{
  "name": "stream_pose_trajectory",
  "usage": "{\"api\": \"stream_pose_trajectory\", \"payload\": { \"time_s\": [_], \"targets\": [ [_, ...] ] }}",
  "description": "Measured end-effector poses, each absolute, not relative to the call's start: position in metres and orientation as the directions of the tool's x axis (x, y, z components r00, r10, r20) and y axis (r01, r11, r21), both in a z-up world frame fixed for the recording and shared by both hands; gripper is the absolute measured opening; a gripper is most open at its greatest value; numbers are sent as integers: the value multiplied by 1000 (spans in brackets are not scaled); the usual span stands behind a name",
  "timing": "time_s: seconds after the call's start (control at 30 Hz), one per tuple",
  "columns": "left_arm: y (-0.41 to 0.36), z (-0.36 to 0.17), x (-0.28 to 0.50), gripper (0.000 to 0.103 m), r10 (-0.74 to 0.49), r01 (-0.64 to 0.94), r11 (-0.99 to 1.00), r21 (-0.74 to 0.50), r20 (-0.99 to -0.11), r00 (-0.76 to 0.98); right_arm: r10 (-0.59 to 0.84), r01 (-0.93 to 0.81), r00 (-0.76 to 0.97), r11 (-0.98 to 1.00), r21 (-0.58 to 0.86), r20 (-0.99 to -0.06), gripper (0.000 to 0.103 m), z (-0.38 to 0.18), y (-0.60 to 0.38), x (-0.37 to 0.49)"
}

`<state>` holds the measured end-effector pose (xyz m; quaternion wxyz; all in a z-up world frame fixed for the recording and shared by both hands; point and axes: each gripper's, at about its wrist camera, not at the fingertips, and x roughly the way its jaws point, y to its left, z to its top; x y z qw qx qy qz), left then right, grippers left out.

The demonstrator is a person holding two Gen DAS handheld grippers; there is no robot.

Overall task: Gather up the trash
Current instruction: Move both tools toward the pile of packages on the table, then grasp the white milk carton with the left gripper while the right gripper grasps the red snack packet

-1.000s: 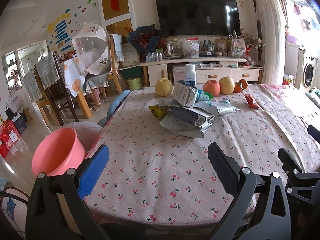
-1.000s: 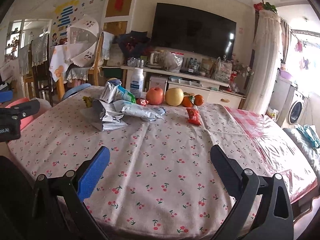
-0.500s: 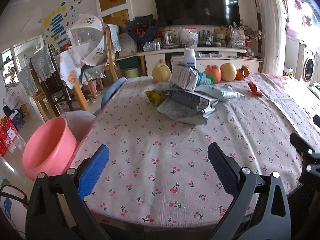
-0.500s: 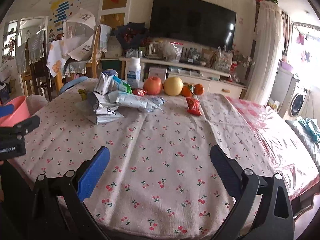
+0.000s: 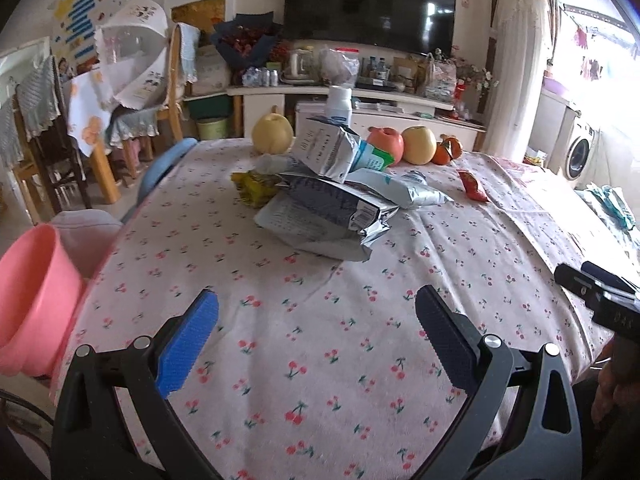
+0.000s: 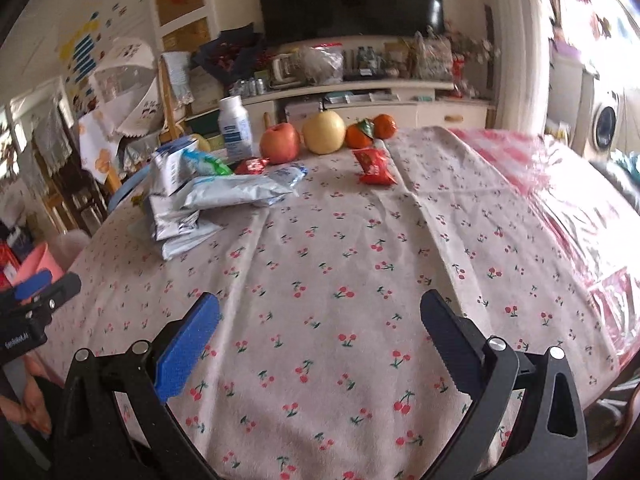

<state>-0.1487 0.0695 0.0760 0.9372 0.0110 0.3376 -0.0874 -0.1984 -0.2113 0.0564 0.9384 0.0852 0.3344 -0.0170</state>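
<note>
A pile of empty silver and white snack bags (image 5: 332, 216) lies on the cherry-print tablecloth (image 5: 320, 340), with a crushed carton (image 5: 332, 152) on top and a yellow wrapper (image 5: 256, 186) beside it. The pile also shows in the right wrist view (image 6: 208, 200). A red wrapper (image 6: 374, 166) lies apart, near the fruit. A pink bin (image 5: 32, 300) stands off the table's left edge. My left gripper (image 5: 316, 320) is open and empty over the near table. My right gripper (image 6: 320, 320) is open and empty too.
A pear (image 5: 274, 134), apples (image 5: 386, 144), oranges (image 6: 372, 132) and a white bottle (image 6: 235, 126) stand along the table's far edge. A red plastic sheet (image 6: 560, 184) covers the right side. Chairs (image 5: 160, 92) and a TV cabinet (image 5: 360, 108) stand beyond.
Both grippers have moved forward over the table toward the pile, which now looks larger. The right wrist view has also swung to the right. Both stay open.
</note>
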Motion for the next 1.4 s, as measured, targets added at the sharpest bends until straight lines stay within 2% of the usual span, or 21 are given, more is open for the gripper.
{"api": "stream_pose_trajectory", "payload": {
  "time_s": [0.5,0.83,0.9,0.93,0.97,1.07,1.1,1.23,1.3,1.4],
  "targets": [
    [57,83,-87,99,-185,168,982,-85,-604,776,23,202,773,939,280,-634,98,49,-289,-118],
    [38,105,-28,99,-140,134,990,-53,-553,821,11,188,783,949,253,-622,97,48,-291,-56],
    [33,105,-17,99,-122,130,991,-26,-559,820,14,192,776,947,256,-631,95,44,-293,-40],
    [30,104,-11,99,-112,128,992,-12,-565,817,19,191,772,946,261,-635,86,42,-293,-35],
    [26,102,-4,99,-99,125,992,6,-574,813,25,191,767,945,265,-641,82,40,-294,-28],
    [19,96,9,98,-66,122,991,55,-594,802,34,197,756,941,277,-653,82,36,-299,-11],
    [16,93,12,97,-50,120,990,77,-600,798,35,201,756,938,283,-653,82,35,-301,-6],
    [10,83,21,81,14,98,984,147,-618,786,43,199,758,935,294,-650,82,35,-308,8],
    [12,81,25,81,26,88,985,150,-627,778,25,209,750,939,273,-661,82,33,-309,15],
    [12,80,28,69,36,80,985,155,-629,776,26,212,732,941,264,-681,82,25,-313,27]
  ]
}}
